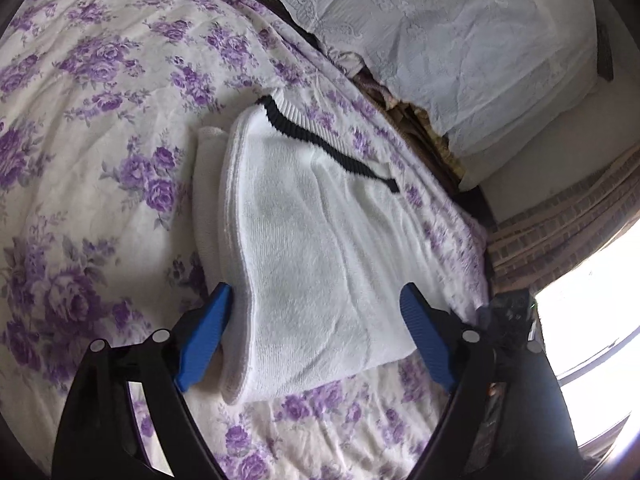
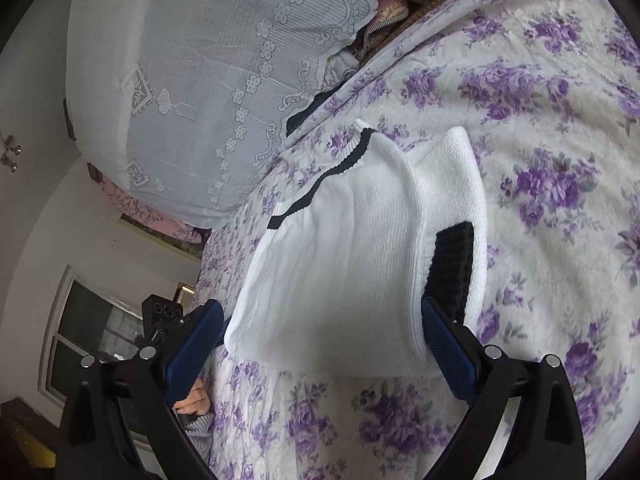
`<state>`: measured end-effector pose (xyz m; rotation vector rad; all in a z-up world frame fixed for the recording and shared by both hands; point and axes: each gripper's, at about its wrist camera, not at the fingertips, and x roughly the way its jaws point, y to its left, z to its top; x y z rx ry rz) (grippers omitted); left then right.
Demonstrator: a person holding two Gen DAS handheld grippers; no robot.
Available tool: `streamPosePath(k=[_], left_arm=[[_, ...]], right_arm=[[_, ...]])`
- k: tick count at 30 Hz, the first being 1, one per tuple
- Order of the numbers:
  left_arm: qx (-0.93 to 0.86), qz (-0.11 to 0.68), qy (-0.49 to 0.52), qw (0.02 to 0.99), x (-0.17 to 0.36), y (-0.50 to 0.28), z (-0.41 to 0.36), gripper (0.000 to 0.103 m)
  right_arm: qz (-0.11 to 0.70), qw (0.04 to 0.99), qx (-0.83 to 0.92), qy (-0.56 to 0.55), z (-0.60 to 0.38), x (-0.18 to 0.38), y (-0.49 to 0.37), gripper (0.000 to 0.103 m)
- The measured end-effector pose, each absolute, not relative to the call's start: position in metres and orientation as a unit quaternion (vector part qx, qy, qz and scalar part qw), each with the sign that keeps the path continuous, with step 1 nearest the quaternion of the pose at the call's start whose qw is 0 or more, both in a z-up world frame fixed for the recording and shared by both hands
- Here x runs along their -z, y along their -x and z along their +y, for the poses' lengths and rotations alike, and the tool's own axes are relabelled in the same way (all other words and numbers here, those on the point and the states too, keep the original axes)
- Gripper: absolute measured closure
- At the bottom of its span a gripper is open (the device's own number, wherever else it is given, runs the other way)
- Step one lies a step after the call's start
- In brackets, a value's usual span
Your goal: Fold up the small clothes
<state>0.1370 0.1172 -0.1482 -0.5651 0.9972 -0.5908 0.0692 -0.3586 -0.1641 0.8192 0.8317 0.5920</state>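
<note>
A small white knitted sweater [image 1: 304, 248] with a black stripe [image 1: 320, 144] lies folded on a purple-flowered bedspread [image 1: 92, 120]. My left gripper [image 1: 316, 292] is open over its near end, blue fingers [image 1: 208, 332] wide apart with the cloth between them; the left finger lies against the folded edge, the other stands off it. In the right wrist view the same sweater [image 2: 344, 264] shows a black cuff [image 2: 452, 264] tucked on its right side. My right gripper [image 2: 322, 304] is open too, straddling the near edge, with its right finger close to the cuff.
White lace-covered bedding [image 1: 460, 40] is piled along the bed's far side, also seen as lace cloth [image 2: 200, 80]. The other gripper's body [image 2: 164, 312] and a hand [image 2: 194, 402] show at the bed's edge, with a window [image 2: 92, 328] behind.
</note>
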Motion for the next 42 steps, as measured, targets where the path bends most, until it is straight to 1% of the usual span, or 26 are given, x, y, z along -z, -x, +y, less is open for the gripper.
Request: streamPosePath(k=[3, 7, 9, 10, 12, 14, 15, 18, 20, 22, 24, 25, 26, 27, 30, 31, 33, 35, 38, 39, 40, 41, 42], left_arm=[[0.279, 0.48, 0.237, 0.797, 0.149, -0.13, 0.113, 0.021], [0.296, 0.476, 0.261, 0.786, 0.157, -0.135, 0.115, 0.021], [0.303, 0.473, 0.26, 0.786, 0.158, -0.136, 0.112, 0.035], [0.305, 0.471, 0.26, 0.786, 0.158, -0.135, 0.112, 0.038], [0.322, 0.463, 0.279, 0.777, 0.157, -0.132, 0.119, 0.051], [0.339, 0.466, 0.295, 0.762, 0.159, -0.128, 0.126, 0.056], [0.348, 0.473, 0.297, 0.753, 0.162, -0.125, 0.128, 0.063], [0.354, 0.509, 0.286, 0.731, 0.179, -0.113, 0.136, 0.074], [0.353, 0.522, 0.281, 0.724, 0.184, -0.108, 0.139, 0.077], [0.349, 0.527, 0.264, 0.728, 0.182, -0.106, 0.137, 0.078], [0.327, 0.53, 0.256, 0.74, 0.179, -0.105, 0.141, 0.086], [0.321, 0.518, 0.263, 0.748, 0.173, -0.103, 0.147, 0.086], [0.31, 0.505, 0.259, 0.762, 0.165, -0.101, 0.152, 0.084], [0.291, 0.485, 0.25, 0.786, 0.153, -0.099, 0.157, 0.075], [0.303, 0.446, 0.266, 0.8, 0.13, -0.099, 0.155, 0.059], [0.311, 0.442, 0.265, 0.799, 0.122, -0.103, 0.144, 0.056], [0.314, 0.442, 0.249, 0.803, 0.114, -0.113, 0.119, 0.04], [0.308, 0.459, 0.239, 0.798, 0.118, -0.125, 0.091, 0.033], [0.289, 0.492, 0.225, 0.79, 0.146, -0.142, 0.064, 0.033], [0.29, 0.481, 0.218, 0.798, 0.148, -0.14, 0.062, 0.033], [0.298, 0.471, 0.208, 0.804, 0.146, -0.136, 0.063, 0.033], [0.301, 0.471, 0.209, 0.803, 0.147, -0.133, 0.065, 0.033], [0.3, 0.472, 0.22, 0.799, 0.145, -0.131, 0.071, 0.033]], right_arm=[[0.391, 0.793, -0.282, -0.374, -0.355, 0.164, -0.069, 0.003], [0.375, 0.782, -0.288, -0.406, -0.359, 0.167, -0.075, 0.003], [0.367, 0.774, -0.299, -0.421, -0.359, 0.168, -0.077, 0.003], [0.365, 0.771, -0.304, -0.424, -0.359, 0.168, -0.075, 0.003], [0.362, 0.762, -0.322, -0.43, -0.36, 0.165, -0.071, 0.003], [0.366, 0.749, -0.338, -0.436, -0.363, 0.165, -0.066, 0.003], [0.373, 0.744, -0.346, -0.434, -0.366, 0.167, -0.061, 0.003], [0.393, 0.735, -0.355, -0.425, -0.373, 0.175, -0.048, 0.003], [0.411, 0.714, -0.377, -0.424, -0.373, 0.182, -0.042, 0.004], [0.417, 0.726, -0.366, -0.406, -0.375, 0.182, -0.035, 0.006], [0.404, 0.753, -0.338, -0.394, -0.381, 0.173, -0.027, 0.006], [0.395, 0.767, -0.328, -0.385, -0.383, 0.166, -0.024, 0.006], [0.385, 0.782, -0.319, -0.372, -0.383, 0.158, -0.021, 0.005], [0.372, 0.791, -0.323, -0.362, -0.38, 0.148, -0.02, 0.005], [0.352, 0.773, -0.371, -0.377, -0.361, 0.13, -0.034, 0.005], [0.354, 0.765, -0.378, -0.383, -0.35, 0.127, -0.044, 0.005], [0.358, 0.755, -0.386, -0.391, -0.325, 0.125, -0.066, 0.005], [0.368, 0.74, -0.395, -0.401, -0.304, 0.131, -0.087, 0.005], [0.403, 0.734, -0.355, -0.415, -0.292, 0.159, -0.1, 0.006], [0.41, 0.742, -0.343, -0.405, -0.294, 0.167, -0.098, 0.011], [0.406, 0.749, -0.347, -0.392, -0.299, 0.17, -0.093, 0.023], [0.405, 0.751, -0.35, -0.387, -0.302, 0.171, -0.089, 0.027], [0.401, 0.752, -0.349, -0.388, -0.31, 0.172, -0.084, 0.027]])
